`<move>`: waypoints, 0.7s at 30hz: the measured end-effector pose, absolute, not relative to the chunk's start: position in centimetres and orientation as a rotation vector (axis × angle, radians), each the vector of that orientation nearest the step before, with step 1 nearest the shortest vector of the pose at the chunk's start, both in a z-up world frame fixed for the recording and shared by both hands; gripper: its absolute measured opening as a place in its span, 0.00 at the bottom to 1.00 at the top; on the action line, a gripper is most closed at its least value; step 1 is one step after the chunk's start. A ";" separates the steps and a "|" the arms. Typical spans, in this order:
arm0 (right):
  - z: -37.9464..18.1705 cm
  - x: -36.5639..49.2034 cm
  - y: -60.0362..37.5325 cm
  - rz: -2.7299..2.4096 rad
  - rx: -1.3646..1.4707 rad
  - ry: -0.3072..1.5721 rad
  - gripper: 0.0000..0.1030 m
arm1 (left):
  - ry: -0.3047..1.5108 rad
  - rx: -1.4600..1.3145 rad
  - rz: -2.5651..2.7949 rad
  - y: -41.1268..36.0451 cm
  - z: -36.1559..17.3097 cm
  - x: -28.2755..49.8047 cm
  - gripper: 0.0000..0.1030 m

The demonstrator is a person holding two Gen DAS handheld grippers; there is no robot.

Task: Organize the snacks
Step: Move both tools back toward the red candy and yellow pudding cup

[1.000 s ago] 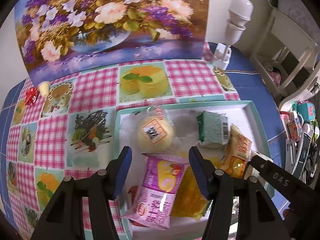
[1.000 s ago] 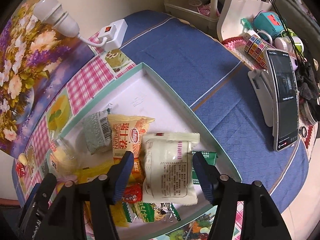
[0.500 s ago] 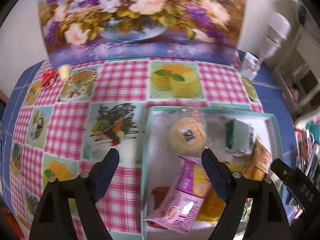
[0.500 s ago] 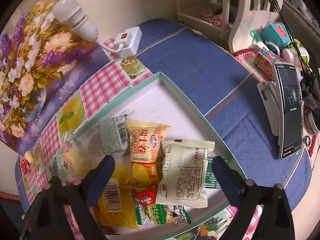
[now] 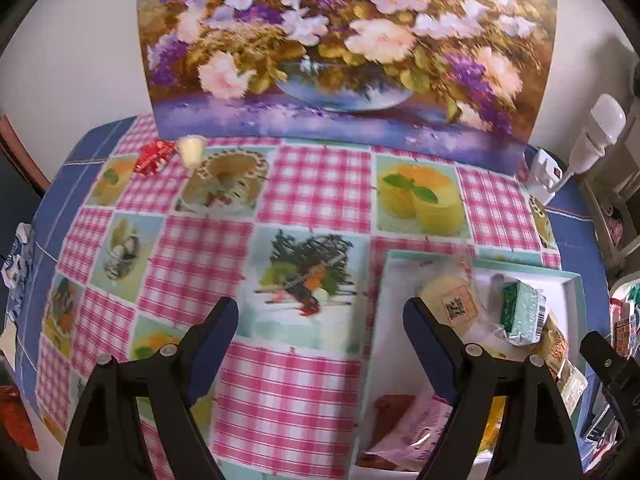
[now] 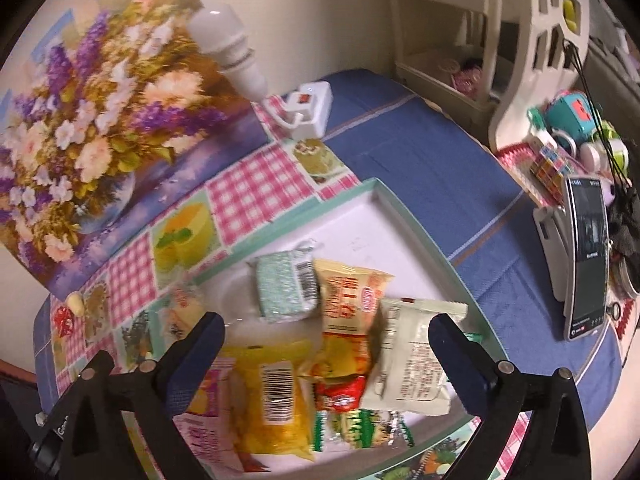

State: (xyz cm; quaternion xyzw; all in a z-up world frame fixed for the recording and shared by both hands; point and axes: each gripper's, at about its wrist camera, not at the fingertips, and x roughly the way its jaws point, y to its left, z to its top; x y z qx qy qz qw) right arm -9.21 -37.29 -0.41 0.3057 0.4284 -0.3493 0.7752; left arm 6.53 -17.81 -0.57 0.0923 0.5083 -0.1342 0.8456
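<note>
We see the counter [image 5: 312, 184] under a checked cloth, a flower painting [image 5: 344, 48] standing at its back. The tray [image 6: 436, 248] holds the snacks [image 6: 352, 320], piled toward its near end. Our left hand-held gripper [image 5: 320, 328] hangs spread over bare cloth beside the tray; our right hand-held gripper [image 6: 326, 344] is spread above the snacks, holding nothing.

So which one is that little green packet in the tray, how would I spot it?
Find the shallow white tray with the mint-green rim on the checked tablecloth. Among the snacks piled in it, the green packet lies nearest the flower painting. It is the only small blocky one, pale green and speckled, with a barcode at one end.
</note>
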 end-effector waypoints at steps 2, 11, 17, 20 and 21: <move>0.0 -8.7 -36.7 -0.742 0.661 0.913 1.00 | 1.053 0.197 -0.269 -17.1 0.0 6.9 0.83; 1.0 -6.1 -33.6 -0.675 0.582 0.906 1.00 | 1.003 0.196 -0.176 -12.5 1.9 9.3 0.83; 1.1 -4.1 -31.2 -0.628 0.546 0.916 1.00 | 0.999 0.202 -0.108 -8.7 2.1 10.9 0.83; 0.9 -2.9 -29.8 -0.604 0.525 0.929 1.00 | 1.011 0.186 -0.077 -6.6 1.9 11.6 0.83; 0.7 -2.5 -29.3 -0.596 0.518 0.934 1.00 | 1.014 0.178 -0.071 -6.1 1.9 11.7 0.83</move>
